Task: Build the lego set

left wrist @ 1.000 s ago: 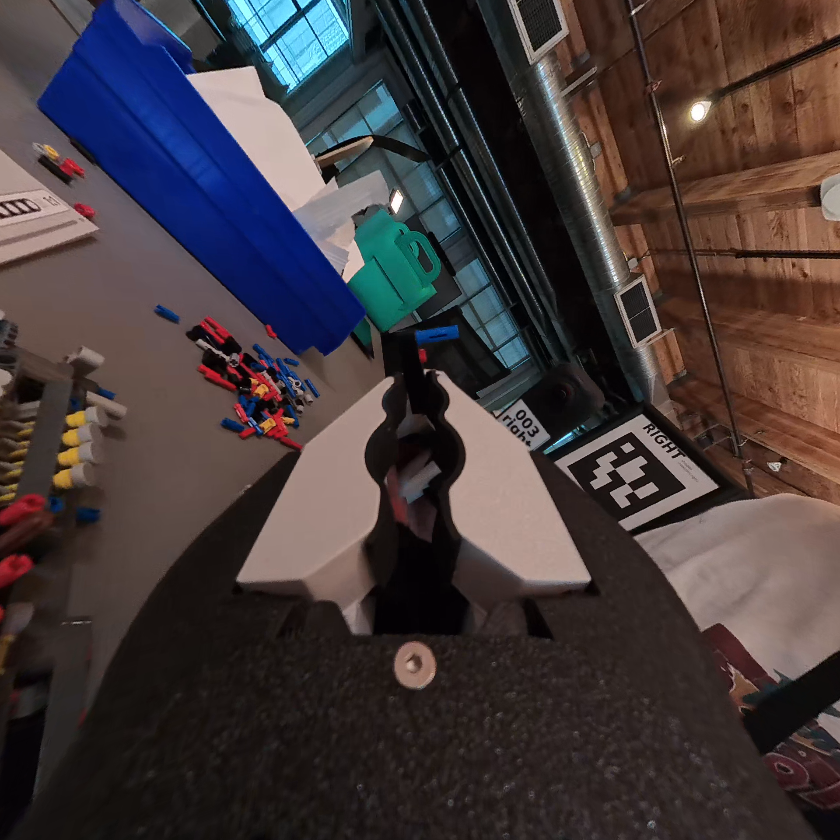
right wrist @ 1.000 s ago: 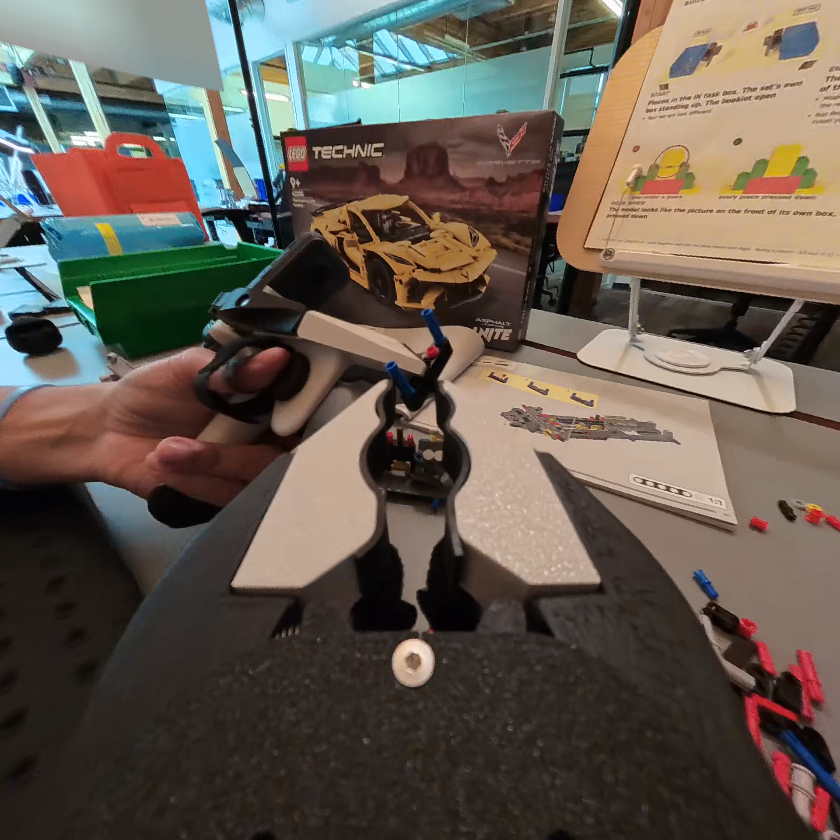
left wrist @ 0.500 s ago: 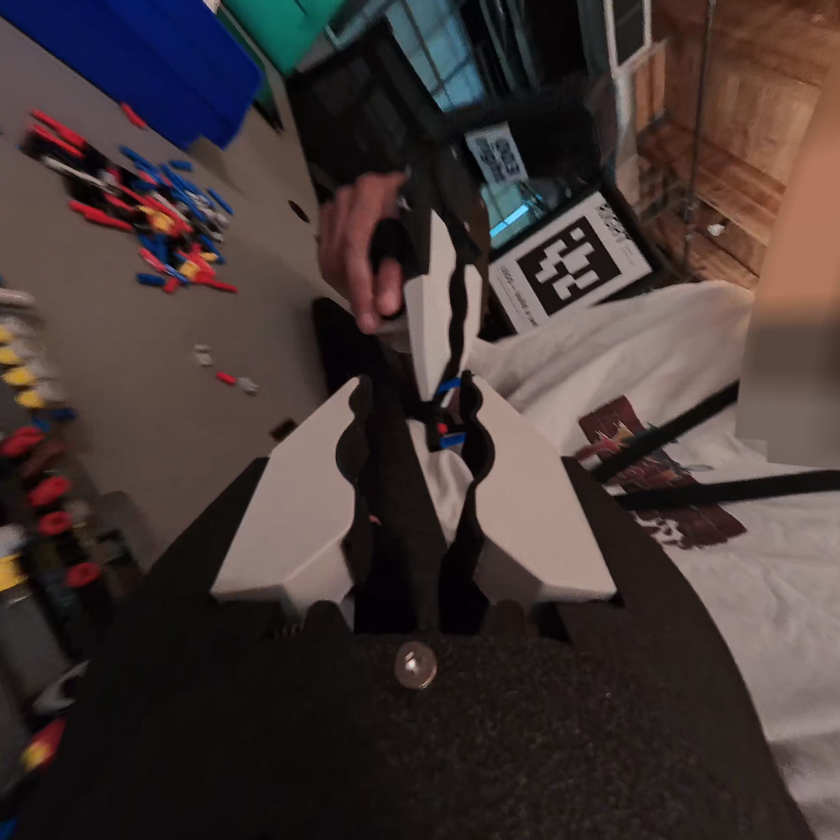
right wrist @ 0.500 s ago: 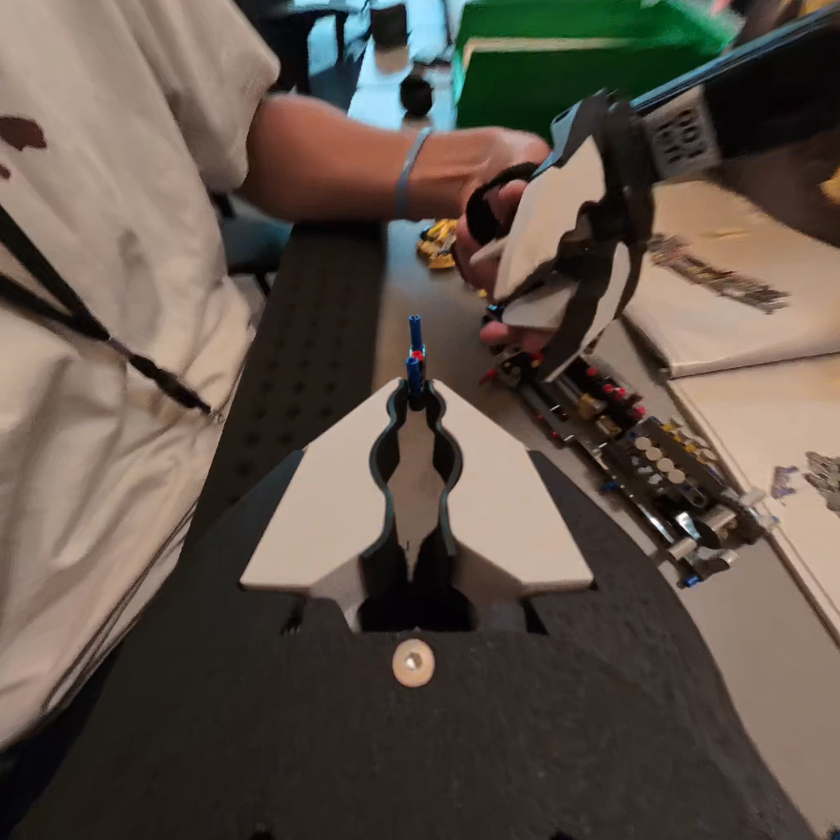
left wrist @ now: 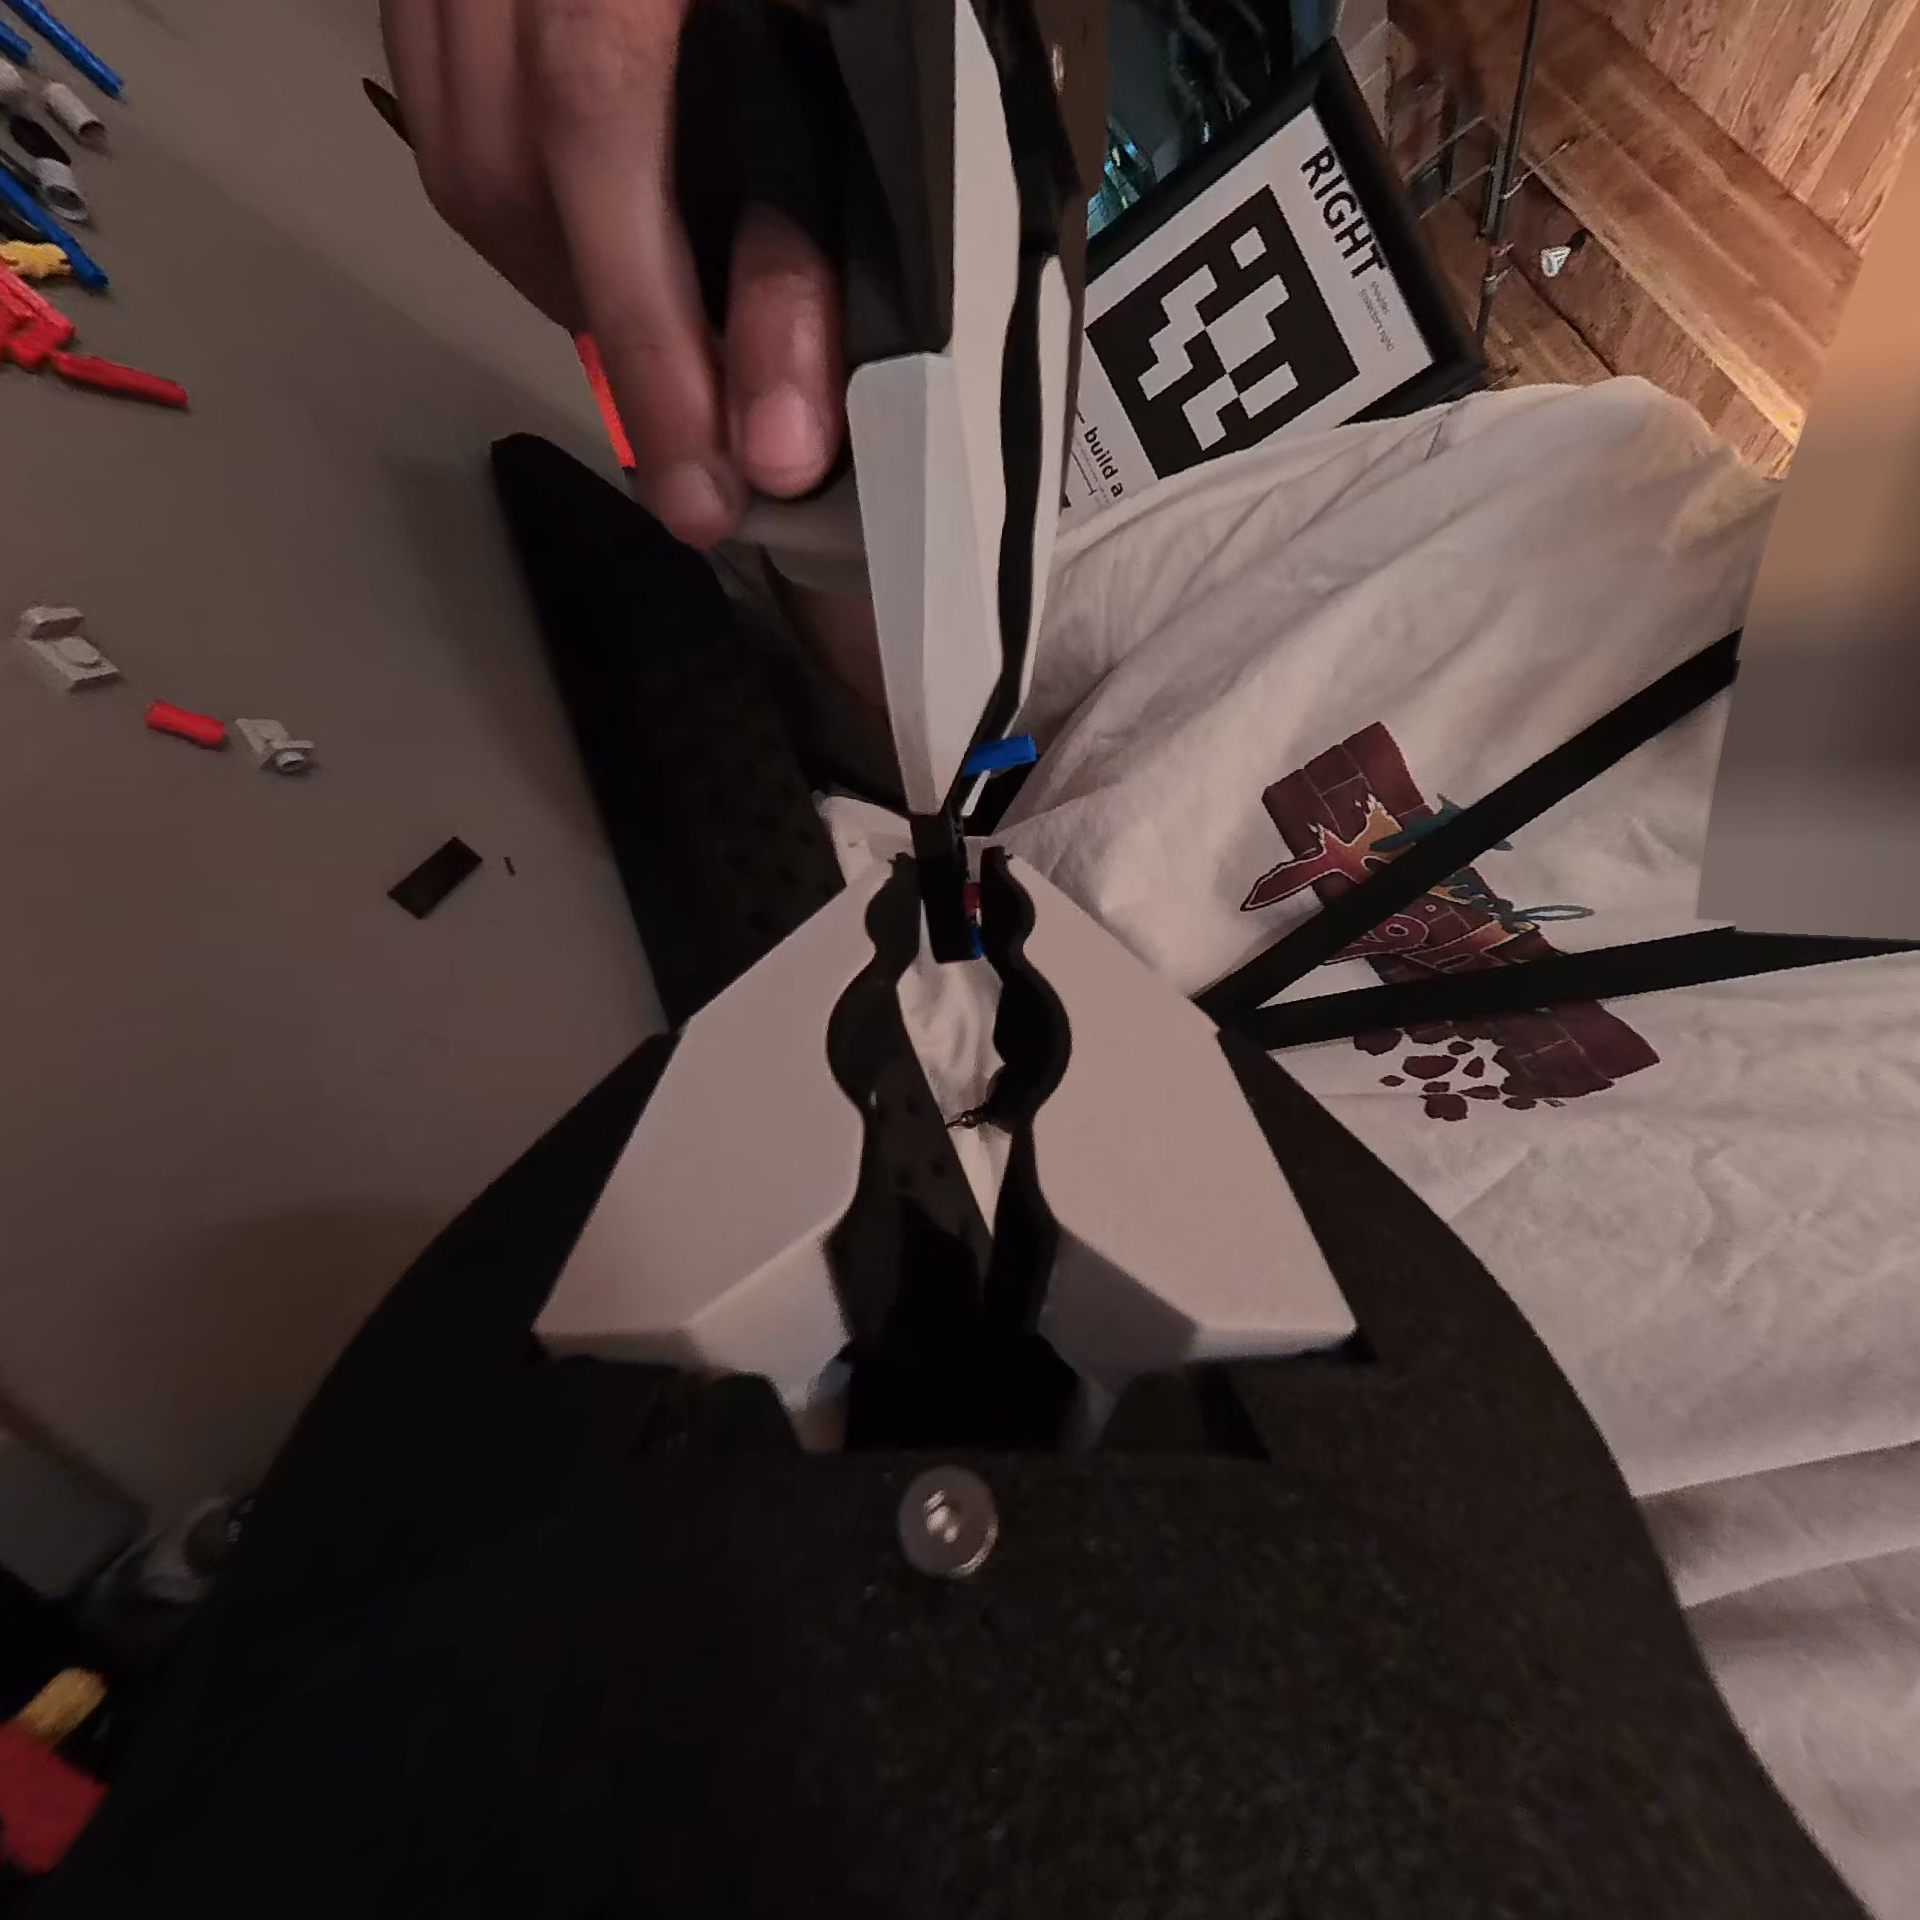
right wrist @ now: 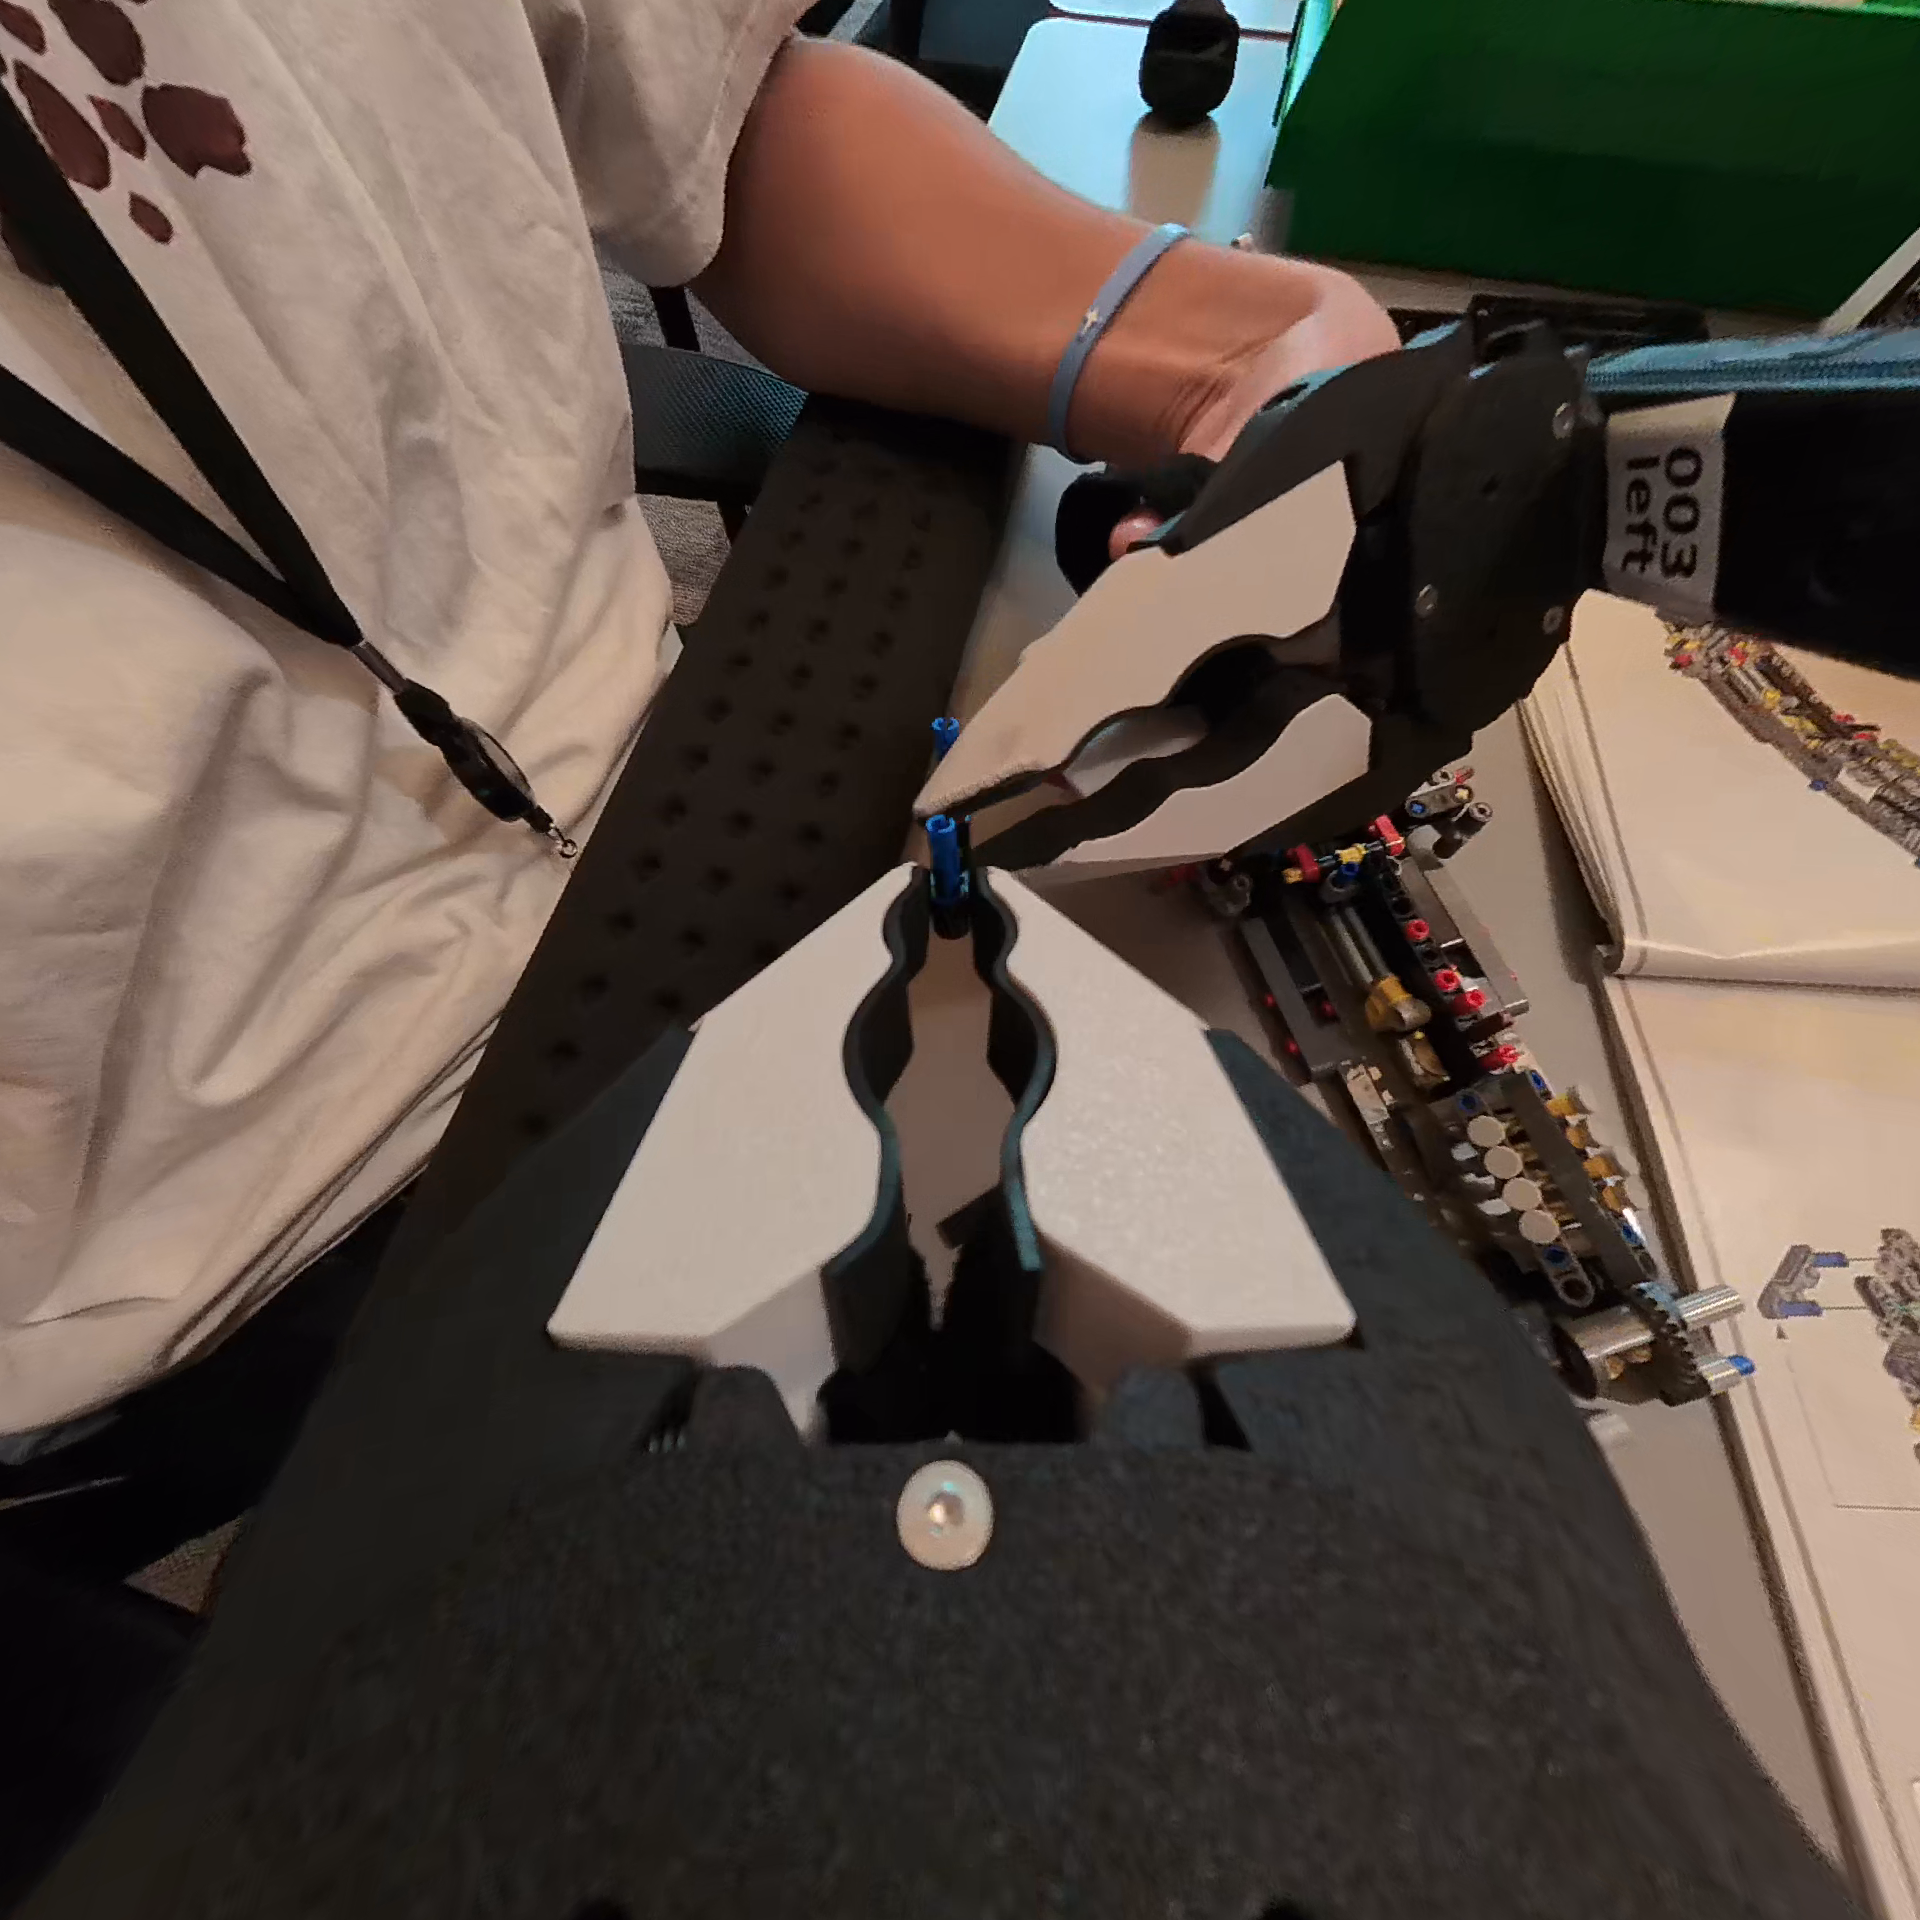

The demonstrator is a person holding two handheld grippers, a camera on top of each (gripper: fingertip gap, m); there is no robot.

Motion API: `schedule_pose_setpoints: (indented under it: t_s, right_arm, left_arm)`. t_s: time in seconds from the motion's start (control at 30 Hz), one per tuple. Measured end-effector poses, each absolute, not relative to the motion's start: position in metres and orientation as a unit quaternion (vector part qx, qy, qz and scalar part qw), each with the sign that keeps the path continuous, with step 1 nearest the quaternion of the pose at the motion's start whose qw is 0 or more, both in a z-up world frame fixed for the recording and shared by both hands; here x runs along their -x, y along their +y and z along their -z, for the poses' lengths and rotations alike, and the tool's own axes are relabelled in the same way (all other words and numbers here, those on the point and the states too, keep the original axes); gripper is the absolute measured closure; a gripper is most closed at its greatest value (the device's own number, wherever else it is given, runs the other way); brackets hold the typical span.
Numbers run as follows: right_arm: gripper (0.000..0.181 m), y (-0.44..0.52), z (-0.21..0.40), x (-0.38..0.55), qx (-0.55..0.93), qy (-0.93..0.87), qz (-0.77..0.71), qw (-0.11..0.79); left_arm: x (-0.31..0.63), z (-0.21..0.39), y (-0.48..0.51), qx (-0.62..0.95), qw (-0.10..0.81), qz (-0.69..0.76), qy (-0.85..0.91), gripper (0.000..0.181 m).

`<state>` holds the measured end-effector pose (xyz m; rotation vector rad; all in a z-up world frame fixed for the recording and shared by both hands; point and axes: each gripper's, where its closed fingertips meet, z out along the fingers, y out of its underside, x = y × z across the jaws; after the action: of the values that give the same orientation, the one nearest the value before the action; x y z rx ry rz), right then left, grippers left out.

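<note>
Your two grippers meet tip to tip over your lap, just off the table edge. In the left wrist view, your left gripper (left wrist: 951, 862) sits at frame centre with its fingers a little apart, and the small black piece (left wrist: 943, 904) with blue pins lies between the tips; whether it is pinching that piece I cannot tell. Your right gripper (left wrist: 961, 800) comes down from the top of the frame, your right hand (left wrist: 623, 208) wrapped round its handle, its tips closed on the same piece, one blue pin (left wrist: 997, 753) sticking out to the right.

In the right wrist view, the right gripper (right wrist: 948, 878) clamps the piece (right wrist: 948, 904) at centre, a blue pin (right wrist: 941, 842) standing up out of it. The left gripper (right wrist: 961, 805) reaches in from the upper right, tips touching the piece from above.

The long chassis (right wrist: 1455, 1091) lies on the table (right wrist: 1122, 935) right of centre, beside the open booklet (right wrist: 1766, 831). Loose red and grey bits (left wrist: 187, 722) dot the left of the left view. A green bin (right wrist: 1610, 135) sits at top right.
</note>
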<state>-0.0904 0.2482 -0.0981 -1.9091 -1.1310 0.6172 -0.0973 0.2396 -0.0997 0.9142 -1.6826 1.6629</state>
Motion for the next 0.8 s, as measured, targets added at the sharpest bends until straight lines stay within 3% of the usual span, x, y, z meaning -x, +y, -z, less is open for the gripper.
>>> schedule_pose_setpoints:
  t_s: [0.2, 0.3, 0.37, 0.43, 0.53, 0.67, 0.8]
  right_arm:
    - [0.174, 0.248, 0.101, 0.094, 0.755, -0.47, -0.233, 0.393]
    - [0.17, 0.257, 0.106, 0.075, 0.796, -0.417, -0.216, 0.382]
    - [0.158, 0.264, 0.104, 0.051, 0.819, -0.356, -0.195, 0.406]
    - [0.157, 0.268, 0.108, 0.016, 0.843, -0.281, -0.151, 0.433]
    - [0.159, 0.256, 0.138, -0.017, 0.88, -0.191, -0.105, 0.423]
    - [0.162, 0.231, 0.181, -0.012, 0.911, -0.172, -0.129, 0.353]
    - [0.166, 0.235, 0.187, -0.013, 0.904, -0.211, -0.099, 0.359]
  left_arm:
    - [0.1, 0.108, 0.235, -0.342, 0.297, -0.611, -0.65, 0.173]
    - [0.088, 0.116, 0.239, -0.368, 0.258, -0.599, -0.663, 0.173]
    - [0.075, 0.117, 0.247, -0.392, 0.219, -0.601, -0.661, 0.172]
    - [0.061, 0.112, 0.257, -0.413, 0.174, -0.612, -0.651, 0.173]
    - [0.043, 0.101, 0.271, -0.444, 0.11, -0.629, -0.629, 0.173]
    - [0.03, 0.096, 0.282, -0.466, 0.072, -0.642, -0.605, 0.173]
    - [0.023, 0.113, 0.282, -0.493, 0.038, -0.602, -0.627, 0.173]
